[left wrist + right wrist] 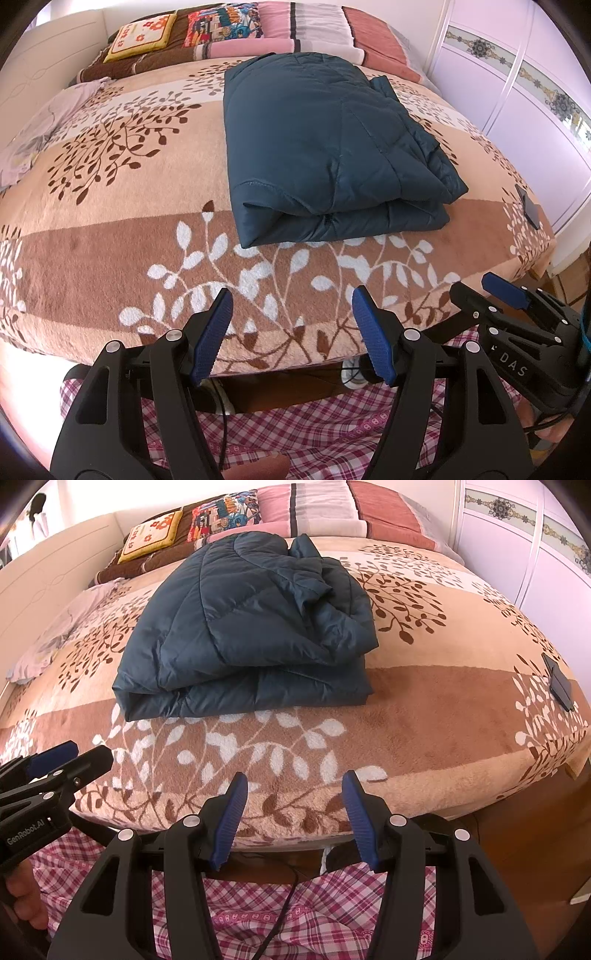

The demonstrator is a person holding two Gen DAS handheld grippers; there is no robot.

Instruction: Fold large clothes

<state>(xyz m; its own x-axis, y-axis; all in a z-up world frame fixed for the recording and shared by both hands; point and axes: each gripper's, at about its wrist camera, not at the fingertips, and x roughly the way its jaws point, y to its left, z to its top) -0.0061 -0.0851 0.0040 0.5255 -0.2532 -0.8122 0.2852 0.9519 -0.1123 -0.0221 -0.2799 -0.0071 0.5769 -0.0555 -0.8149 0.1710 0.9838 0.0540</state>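
A dark teal quilted jacket lies folded into a thick rectangle on the bed, its folded edge facing me; it also shows in the right wrist view. My left gripper is open and empty, held over the near edge of the bed, well short of the jacket. My right gripper is open and empty too, beside it at the bed's near edge. Each gripper shows in the other's view: the right one and the left one.
The bed has a beige and brown leaf-patterned blanket. Pillows and cushions lie at the head. A pale garment lies at the left edge. A dark phone rests near the right edge. A white wardrobe stands at right.
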